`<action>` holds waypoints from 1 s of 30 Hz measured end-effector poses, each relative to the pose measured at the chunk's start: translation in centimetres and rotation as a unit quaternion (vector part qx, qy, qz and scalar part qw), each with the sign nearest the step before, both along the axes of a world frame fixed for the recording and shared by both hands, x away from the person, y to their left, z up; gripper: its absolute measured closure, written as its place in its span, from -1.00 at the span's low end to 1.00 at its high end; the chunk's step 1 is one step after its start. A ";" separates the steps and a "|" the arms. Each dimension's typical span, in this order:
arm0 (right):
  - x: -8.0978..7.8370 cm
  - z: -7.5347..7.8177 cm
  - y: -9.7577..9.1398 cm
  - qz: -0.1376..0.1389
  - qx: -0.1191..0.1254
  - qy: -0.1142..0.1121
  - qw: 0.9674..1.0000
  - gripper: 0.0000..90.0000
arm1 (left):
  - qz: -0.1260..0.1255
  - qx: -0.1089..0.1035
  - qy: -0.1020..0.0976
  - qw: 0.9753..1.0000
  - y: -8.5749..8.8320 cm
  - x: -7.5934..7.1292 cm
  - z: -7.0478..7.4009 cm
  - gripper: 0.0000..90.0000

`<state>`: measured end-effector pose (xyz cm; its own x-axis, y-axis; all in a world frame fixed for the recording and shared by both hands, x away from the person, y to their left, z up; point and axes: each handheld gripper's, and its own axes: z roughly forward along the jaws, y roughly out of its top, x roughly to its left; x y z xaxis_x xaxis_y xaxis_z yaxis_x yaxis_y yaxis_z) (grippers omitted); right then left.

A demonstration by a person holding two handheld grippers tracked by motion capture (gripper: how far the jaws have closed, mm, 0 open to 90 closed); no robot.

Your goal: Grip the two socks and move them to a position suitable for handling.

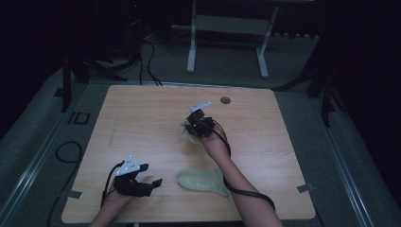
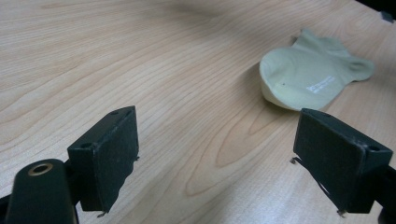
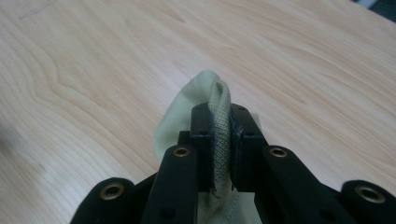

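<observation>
Pale green knitted sock (image 3: 219, 123) is clamped at a folded edge between the closed jaws of the right gripper (image 3: 220, 140), held above the middle of the light wooden table (image 1: 142, 123) in the high view. Its mate, a second pale green sock (image 1: 202, 180), lies flat near the table's front edge, untouched. The left gripper (image 2: 217, 154) stands wide open and empty just beside that sock, so by my judgement one sock is secured, while the pairing or placing remains outstanding.

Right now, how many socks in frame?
2. One sock is pinched in the right gripper above the middle of the table. The other sock lies flat near the front edge, right of the open left gripper.
</observation>
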<state>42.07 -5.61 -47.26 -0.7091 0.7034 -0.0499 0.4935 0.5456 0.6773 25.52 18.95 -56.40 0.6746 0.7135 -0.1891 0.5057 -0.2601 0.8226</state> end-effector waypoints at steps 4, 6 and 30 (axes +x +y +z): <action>-0.6 -0.3 -2.7 -0.017 -0.006 0.010 1.000 0.82 | 0.001 -0.004 0.003 1.000 -0.2 0.1 -0.1 -0.69; -0.8 -0.5 -3.1 -0.019 -0.007 0.013 1.000 0.82 | 0.001 -0.004 0.003 1.000 -0.3 0.2 0.0 -0.69; -2.4 -7.6 -2.3 -0.017 -0.037 0.052 0.998 0.36 | -0.015 0.018 -0.007 1.000 -2.6 3.1 0.4 -0.66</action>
<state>39.70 -7.88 -54.86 -0.6891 0.7241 -0.0296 0.5781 0.5738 0.5801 28.66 16.37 -56.03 0.6988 0.6987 -0.1532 0.4851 -0.3056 0.8193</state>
